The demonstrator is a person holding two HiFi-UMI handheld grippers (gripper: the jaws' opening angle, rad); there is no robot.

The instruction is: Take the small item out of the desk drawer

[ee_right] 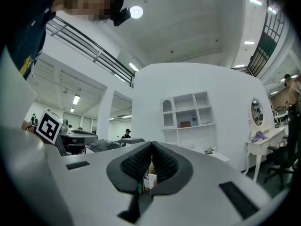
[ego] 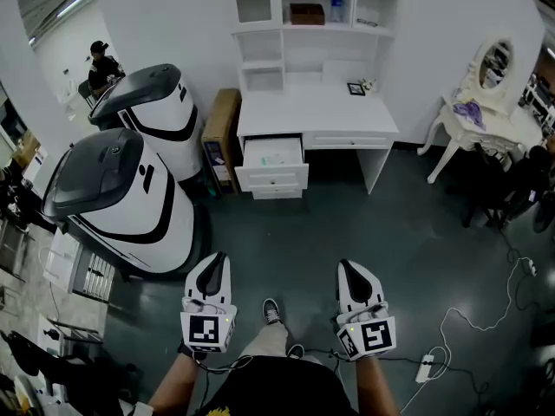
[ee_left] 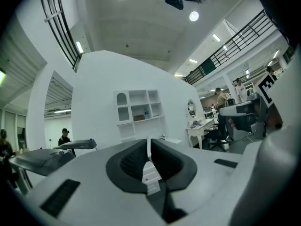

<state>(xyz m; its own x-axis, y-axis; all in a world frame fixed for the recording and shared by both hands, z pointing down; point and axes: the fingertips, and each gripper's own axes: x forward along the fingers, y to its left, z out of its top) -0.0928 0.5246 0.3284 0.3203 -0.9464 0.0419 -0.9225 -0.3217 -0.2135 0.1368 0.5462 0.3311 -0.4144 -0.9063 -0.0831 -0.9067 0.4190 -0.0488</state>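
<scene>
A white desk (ego: 316, 115) with a shelf unit stands against the far wall. Its top left drawer (ego: 272, 161) is pulled open; the inside looks pale, and any small item in it is too small to make out. Both grippers are held level over the dark floor, well short of the desk. My left gripper (ego: 217, 260) is shut with nothing between its jaws, and so is my right gripper (ego: 347, 267). In the left gripper view the shut left gripper (ee_left: 149, 147) points toward the desk (ee_left: 171, 140). The right gripper view shows the shut right gripper (ee_right: 151, 149) the same way.
Two large white-and-black machines (ego: 130, 198) (ego: 152, 102) stand at the left. A cardboard box (ego: 221, 133) leans beside the desk. A white vanity table with a mirror (ego: 486, 102) is at the right. Cables and a power strip (ego: 425, 367) lie on the floor. A person (ego: 102, 63) stands far back left.
</scene>
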